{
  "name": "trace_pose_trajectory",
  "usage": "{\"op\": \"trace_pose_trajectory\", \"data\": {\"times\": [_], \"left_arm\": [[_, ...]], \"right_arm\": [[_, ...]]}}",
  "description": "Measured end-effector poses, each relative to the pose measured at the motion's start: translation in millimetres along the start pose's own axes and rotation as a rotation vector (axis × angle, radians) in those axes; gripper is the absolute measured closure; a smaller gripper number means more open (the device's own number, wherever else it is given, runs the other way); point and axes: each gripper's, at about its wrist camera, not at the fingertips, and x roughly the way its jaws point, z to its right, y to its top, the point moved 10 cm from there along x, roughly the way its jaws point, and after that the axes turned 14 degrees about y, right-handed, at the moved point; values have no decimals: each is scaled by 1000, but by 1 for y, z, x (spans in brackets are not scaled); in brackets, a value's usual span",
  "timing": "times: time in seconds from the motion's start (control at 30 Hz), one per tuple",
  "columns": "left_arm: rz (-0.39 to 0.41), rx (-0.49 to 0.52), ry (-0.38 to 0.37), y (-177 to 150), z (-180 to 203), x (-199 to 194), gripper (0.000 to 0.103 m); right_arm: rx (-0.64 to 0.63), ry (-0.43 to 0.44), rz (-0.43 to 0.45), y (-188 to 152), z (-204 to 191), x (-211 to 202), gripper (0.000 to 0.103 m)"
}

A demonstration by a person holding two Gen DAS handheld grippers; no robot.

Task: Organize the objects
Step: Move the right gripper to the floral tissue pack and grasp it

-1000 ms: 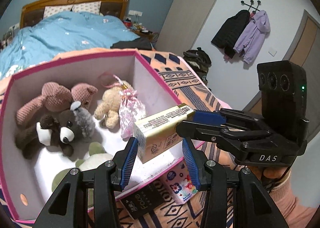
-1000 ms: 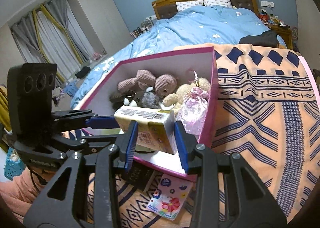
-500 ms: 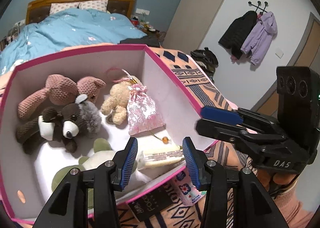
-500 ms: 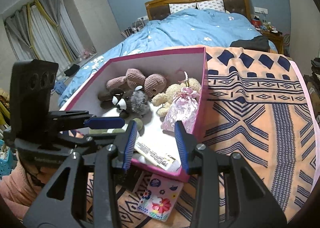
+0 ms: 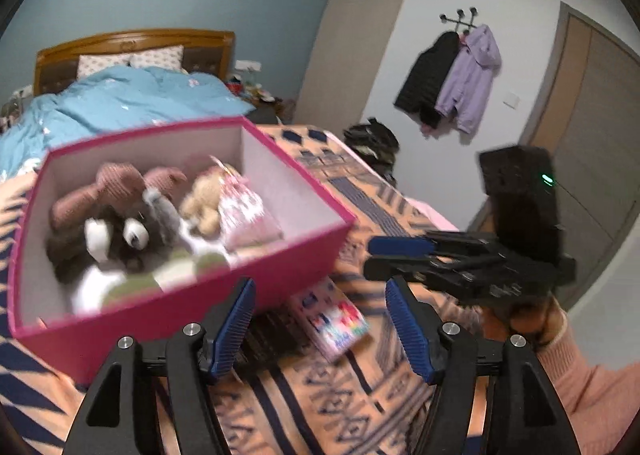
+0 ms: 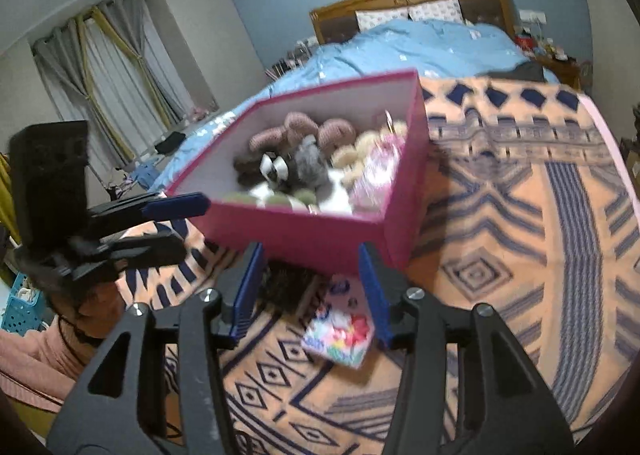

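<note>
A pink box [image 5: 256, 287] [image 6: 320, 233] sits on the patterned blanket and holds several plush toys [image 5: 120, 223] [image 6: 288, 167] and a pink sachet [image 5: 246, 211]. In front of it lie a colourful small pack [image 5: 332, 319] [image 6: 340, 331] and a dark packet [image 5: 276, 335] [image 6: 286, 285]. My left gripper [image 5: 320, 319] is open and empty, low before the box's near wall. My right gripper [image 6: 312, 287] is open and empty, above the two packs. Each gripper shows in the other's view, the right [image 5: 400, 255] and the left [image 6: 176, 223].
The orange and navy patterned blanket [image 6: 520, 235] covers the surface. A bed with a blue duvet [image 5: 120, 103] lies behind. Coats [image 5: 452, 75] hang on the right wall. Curtains [image 6: 112, 95] and a blue basket [image 6: 20, 307] stand at the left.
The yellow carton held by my right gripper was let go into the box. Both grippers have pulled back and down from the box, now facing its near wall and the packs.
</note>
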Motion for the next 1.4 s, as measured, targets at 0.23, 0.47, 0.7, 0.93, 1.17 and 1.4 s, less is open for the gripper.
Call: {"op": "trace_pose_trajectory", "data": {"times": [0.23,0.47,0.7,0.93,1.17,1.4], "left_arm": [[-131,-3,-54,-49,21,30,34],[-195,-3,-79,-65,33,52,36],[-217,-17,-70,-72,28,52,36],[-214,-68,-78,-79,10,35,36],[-249,-94,-116,-87,19,42,36],[-305,-122,-103,-91,23,62,36]], "right_arm": [[112,-10,-54,-35,28,18,52],[194,15,-63,-58,41,23,52],[204,90,-106,-76,21,33,65],[126,117,-166,-87,-9,36,66],[114,10,-62,-40,27,15,56],[105,16,-139,-43,40,38,55]]}}
